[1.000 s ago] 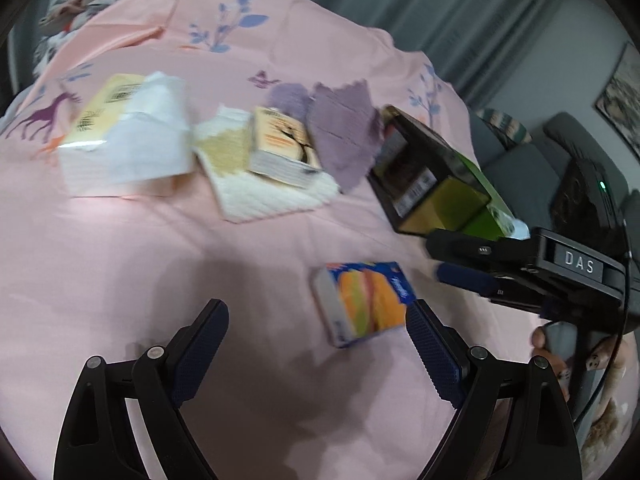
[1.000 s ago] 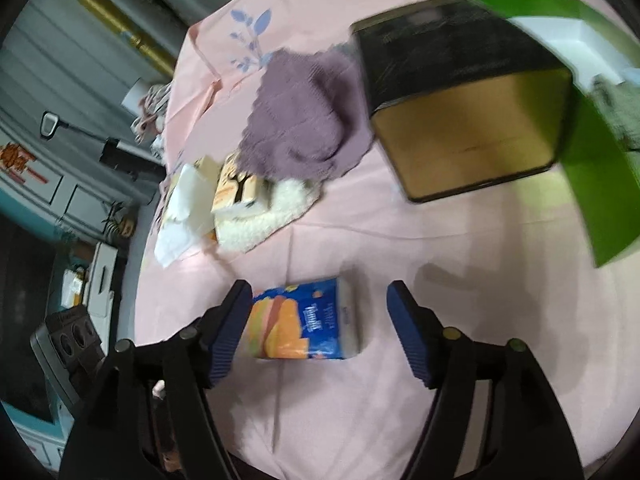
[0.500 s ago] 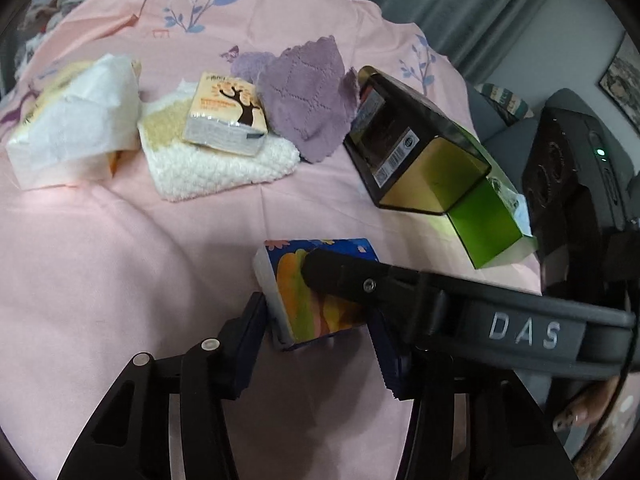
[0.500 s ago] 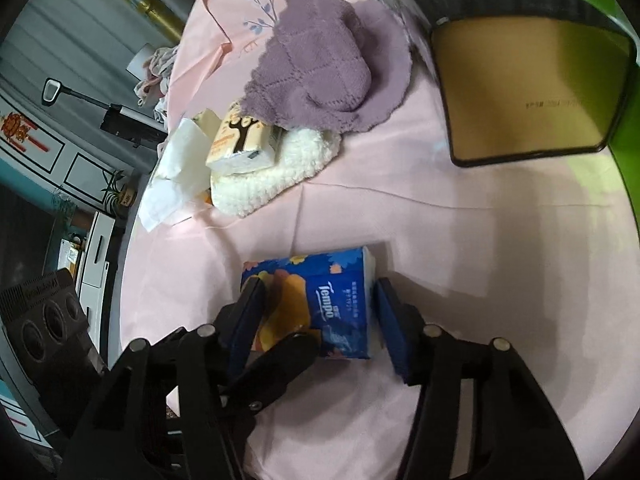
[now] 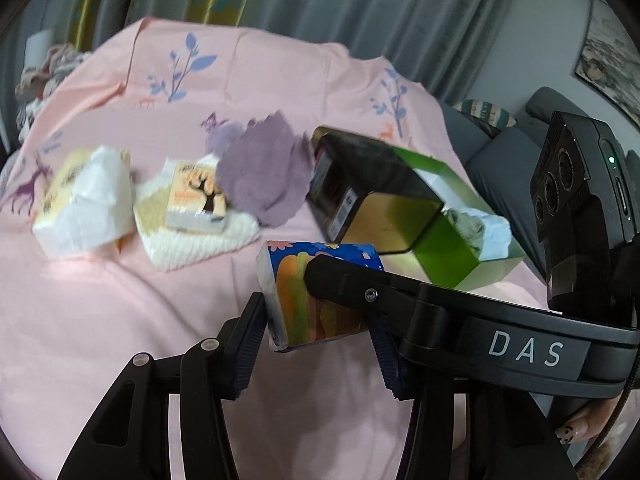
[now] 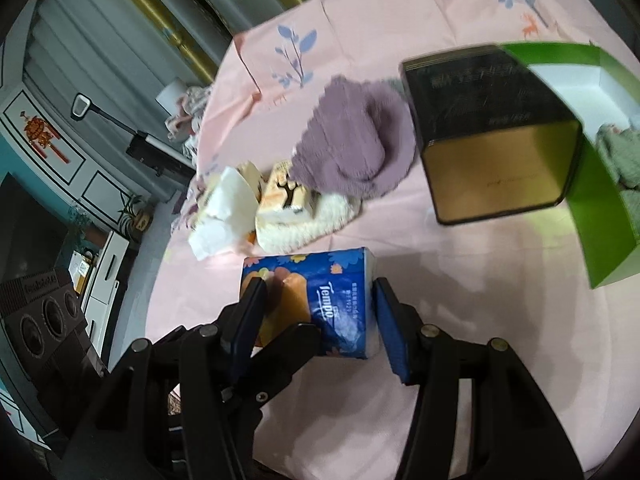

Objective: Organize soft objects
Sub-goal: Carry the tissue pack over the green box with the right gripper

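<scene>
So both tools are clamped on the same blue tissue pack (image 5: 320,292) right now; the left tool (image 5: 316,336) has it pinched across its short ends, the right tool (image 6: 316,316) squeezes it from the other two sides, and the pack looks to be hanging between them just clear of the pink sheet (image 5: 120,300) instead of resting on it; glossy plastic wrap, orange and blue print, a soft brick shape that gives a little under the pads. As far as progress goes I'd say it's early; ahead of the tools and off to the right sits the green box (image 6: 600,216), open, with something pale and crumpled already inside, so maybe one item is sorted; the dark box with the gold end (image 6: 496,160) lies on its side touching it, stiff card by the look of it. Everything else is waiting out front and to the left: a fuzzy purple cloth (image 5: 264,176) draped in a lump, a nubbly white knitted towel (image 5: 200,236) lying flat with a small cream tissue pack (image 5: 196,200) sitting on top of it, and furthest left a bigger soft pack with a loose white tissue (image 5: 88,200) puffing out of it. My guess is the blue pack is headed for the green box, but that's just a guess; at least four soft things are left.
</scene>
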